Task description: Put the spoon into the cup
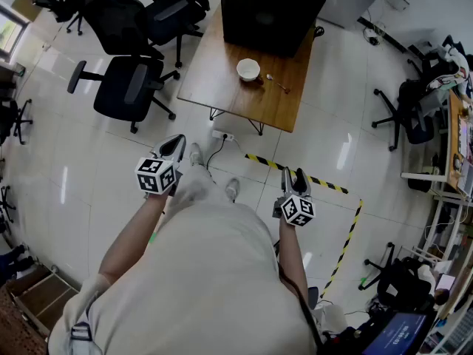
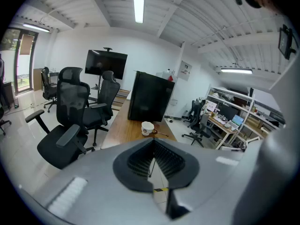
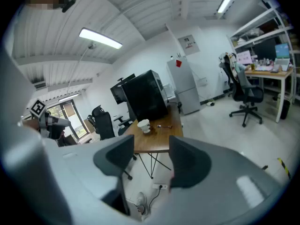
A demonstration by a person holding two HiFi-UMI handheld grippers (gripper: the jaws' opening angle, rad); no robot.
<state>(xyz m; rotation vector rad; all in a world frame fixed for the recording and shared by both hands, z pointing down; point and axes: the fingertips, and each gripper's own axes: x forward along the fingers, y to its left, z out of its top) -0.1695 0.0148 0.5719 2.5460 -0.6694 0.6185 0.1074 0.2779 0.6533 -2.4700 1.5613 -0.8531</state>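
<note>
Standing well back from the wooden table [image 1: 214,87], nothing reached yet. White cup [image 1: 248,69] upright on the tabletop; spoon [image 1: 279,83] flat on the wood just right of it, not touching. Left gripper [image 1: 177,140]: jaws closed, empty. Right gripper [image 1: 294,176]: jaws wide apart, empty. Best bet: approach clear of the office chairs [image 1: 133,87], bring the right gripper low along the spoon's handle and pinch mid-handle

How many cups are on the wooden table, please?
1. The white cup stands near the middle of the table, left of the spoon in the head view; the black box could hide others.
</note>
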